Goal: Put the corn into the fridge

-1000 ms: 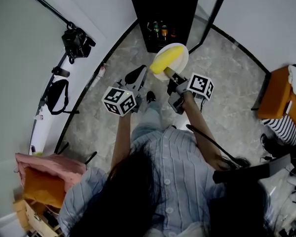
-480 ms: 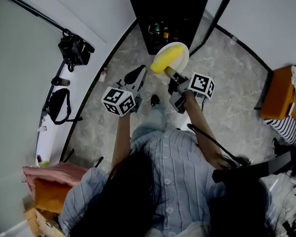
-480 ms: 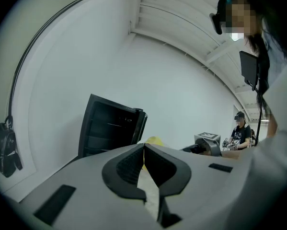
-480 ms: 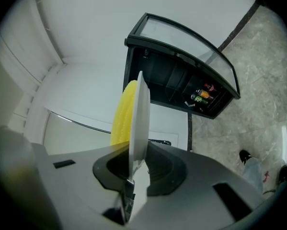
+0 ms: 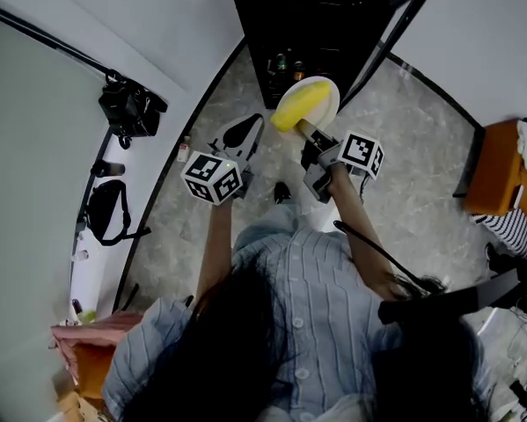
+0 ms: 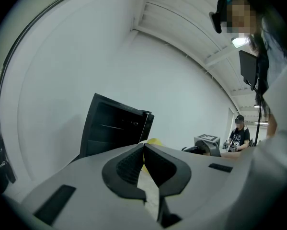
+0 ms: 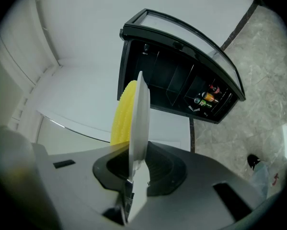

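Note:
A yellow corn cob lies on a white plate, and my right gripper is shut on the plate's near rim. In the right gripper view the plate stands edge-on between the jaws with the corn on its left side. The small black fridge stands open just beyond the plate; its interior shows shelves and a few bottles. My left gripper is shut and empty, held left of the plate; its jaws meet with nothing between them.
The fridge door swings out to the right. A black camera bag and another bag lie by the left wall. An orange box stands at the right. Another person sits far off in the left gripper view.
The plate with the corn has edged closer to the open fridge, and the view has shifted forward with it. Both grippers keep their hold and spacing.

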Motion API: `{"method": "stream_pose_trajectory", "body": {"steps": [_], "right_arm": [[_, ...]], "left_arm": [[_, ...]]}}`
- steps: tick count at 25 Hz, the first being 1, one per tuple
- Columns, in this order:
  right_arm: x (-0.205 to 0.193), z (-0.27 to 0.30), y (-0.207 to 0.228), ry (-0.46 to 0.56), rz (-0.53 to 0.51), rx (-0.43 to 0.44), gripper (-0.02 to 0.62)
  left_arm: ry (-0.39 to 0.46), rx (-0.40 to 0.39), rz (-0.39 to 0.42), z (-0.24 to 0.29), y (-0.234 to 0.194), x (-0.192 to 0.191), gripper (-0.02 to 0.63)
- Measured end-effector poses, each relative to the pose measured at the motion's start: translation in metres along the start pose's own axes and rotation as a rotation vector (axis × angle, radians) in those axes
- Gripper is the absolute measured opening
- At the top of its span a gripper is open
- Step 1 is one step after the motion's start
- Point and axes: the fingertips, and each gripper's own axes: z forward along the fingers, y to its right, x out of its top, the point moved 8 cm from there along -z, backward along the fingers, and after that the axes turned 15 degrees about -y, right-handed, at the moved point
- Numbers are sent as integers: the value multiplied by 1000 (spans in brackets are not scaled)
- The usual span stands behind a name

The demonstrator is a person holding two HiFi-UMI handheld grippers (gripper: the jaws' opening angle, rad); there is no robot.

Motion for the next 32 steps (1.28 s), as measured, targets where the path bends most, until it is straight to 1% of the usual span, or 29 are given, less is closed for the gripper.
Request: {"method": "stream_pose_trajectory", "body": {"steps": [6,13,19,22,26,32], "right_arm": [[10,16,2,42,10,-2,52],[9,19,4,54,20,-23,52],[11,20,12,57,28,-31,52],[20,28,16,58,25,-30,52],[19,26,23,62,25,-19,52],[44,53,36,43,16,-31,52]], "left_arm": [[-9,-40,8,8,-23,5,8],[-23,-77,-20,13,-30,-4,8],[-38,-85,-31,15,-30,-17,8],[-48,-81,-25,18,-36,-21,8],[-51,-84,-8,19,-28,-29,8],[-63,-73,-14,39,-65,-27,8]]}}
